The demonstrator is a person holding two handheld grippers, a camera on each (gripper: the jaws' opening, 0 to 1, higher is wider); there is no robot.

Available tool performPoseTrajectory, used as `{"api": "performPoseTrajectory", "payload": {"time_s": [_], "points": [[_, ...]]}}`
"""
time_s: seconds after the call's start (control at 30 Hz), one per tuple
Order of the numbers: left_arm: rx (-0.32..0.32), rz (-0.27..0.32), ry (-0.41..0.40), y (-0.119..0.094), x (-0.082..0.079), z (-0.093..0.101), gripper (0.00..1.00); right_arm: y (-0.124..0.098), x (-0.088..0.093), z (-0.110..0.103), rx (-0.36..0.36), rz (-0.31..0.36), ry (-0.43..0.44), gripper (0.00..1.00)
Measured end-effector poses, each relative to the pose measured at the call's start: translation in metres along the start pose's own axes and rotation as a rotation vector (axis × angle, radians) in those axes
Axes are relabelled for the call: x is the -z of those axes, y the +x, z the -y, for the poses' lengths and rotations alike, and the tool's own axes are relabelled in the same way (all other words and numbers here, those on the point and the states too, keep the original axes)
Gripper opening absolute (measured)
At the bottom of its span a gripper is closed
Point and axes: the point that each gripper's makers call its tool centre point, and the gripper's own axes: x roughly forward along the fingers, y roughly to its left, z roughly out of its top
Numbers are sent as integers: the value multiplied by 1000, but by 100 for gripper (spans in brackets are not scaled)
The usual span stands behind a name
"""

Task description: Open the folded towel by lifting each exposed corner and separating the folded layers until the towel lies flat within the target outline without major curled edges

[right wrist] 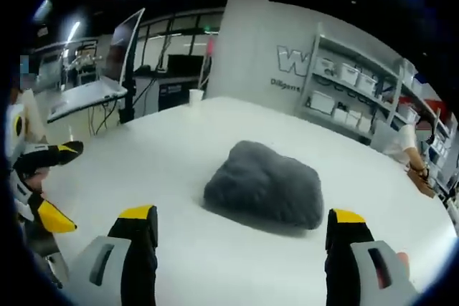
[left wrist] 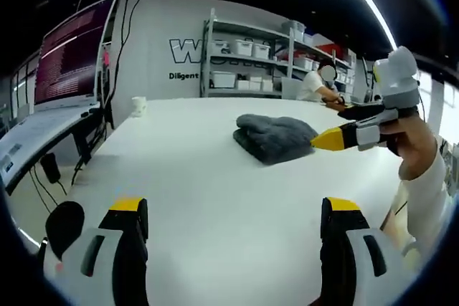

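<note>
Right gripper [right wrist: 240,238]: jaws are held wide apart with nothing between them, just short of the towel's near edge.
Left gripper [left wrist: 233,231]: jaws are likewise spread and empty, well back from the towel; in the right gripper view it is seen off to the towel's left [right wrist: 50,184], its yellow tips parted.
Towel [right wrist: 265,185]: a grey bundle is seen lying on the white table [right wrist: 179,141], near its middle, still folded into a thick rounded stack.
Right gripper seen from the left gripper view [left wrist: 337,137]: its yellow tip is placed just beside the towel's [left wrist: 276,136] right end; contact cannot be told.
Progress: nothing is judged done; no corner is lifted, no layer is parted. All unfolding and flattening is left.
Target outline: none can be made out on the table.
Long axis: the bundle is seen running across the right gripper view, thicker at its right end.
</note>
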Motion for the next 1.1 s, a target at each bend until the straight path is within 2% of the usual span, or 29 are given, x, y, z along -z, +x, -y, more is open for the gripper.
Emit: {"api": "performPoseTrajectory", "payload": {"time_s": [0.37,0.57,0.73,0.87,1.0,1.1], "points": [[-17,-9,-47,3,10,-23,99,51,-7,-9,162,55,-242,95],[-31,-16,-66,5,15,-30,99,70,5,-12,190,4,-352,94],[-29,-25,-69,6,17,-30,99,74,9,-16,203,19,-414,85],[-24,-26,-69,6,18,-28,99,76,10,-21,195,40,-427,82],[-21,-22,-71,6,18,-27,99,76,9,-24,204,59,-460,68],[-18,-22,-71,6,18,-27,99,77,9,-23,218,60,-476,66]]}}
